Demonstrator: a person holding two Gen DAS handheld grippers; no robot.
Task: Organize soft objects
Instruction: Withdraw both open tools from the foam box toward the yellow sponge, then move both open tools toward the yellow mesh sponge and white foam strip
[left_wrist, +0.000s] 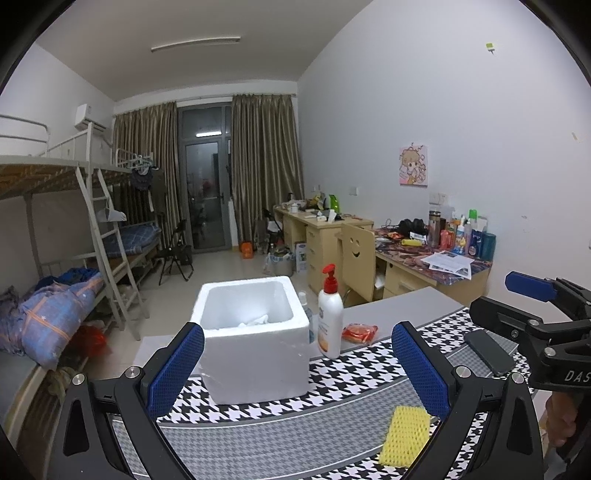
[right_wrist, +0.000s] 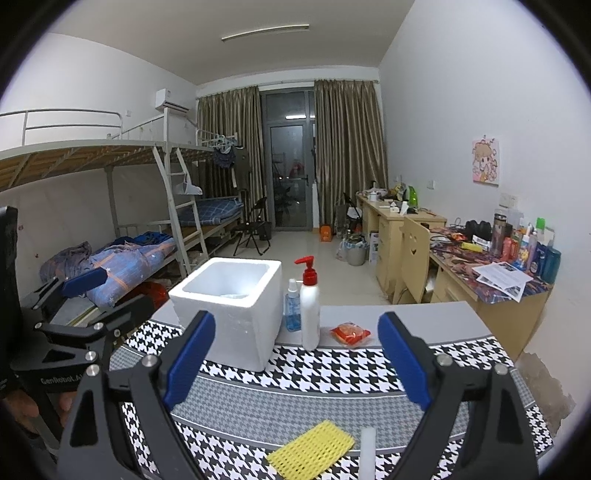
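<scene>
A yellow foam net (left_wrist: 406, 435) (right_wrist: 312, 448) lies flat on the houndstooth mat (left_wrist: 280, 428) near the front edge. Behind it stands a white foam box (left_wrist: 255, 332) (right_wrist: 229, 306), open on top, with a bit of white cloth (left_wrist: 258, 319) inside. My left gripper (left_wrist: 297, 328) (right_wrist: 110, 295) hovers open before the box, nothing between its blue pads. To its right, my right gripper (right_wrist: 296, 317) (left_wrist: 509, 302) also stands open and empty above the mat. A small red packet (left_wrist: 360, 332) (right_wrist: 350, 333) rests on the grey table beyond the mat.
A red-pump lotion bottle (right_wrist: 309, 314) and a blue spray bottle (right_wrist: 291, 306) stand right of the box. A dark phone (left_wrist: 487, 350) lies on the mat's right side; a white foam stick (right_wrist: 367, 454) lies beside the yellow net. Bunk beds stand left, desks right.
</scene>
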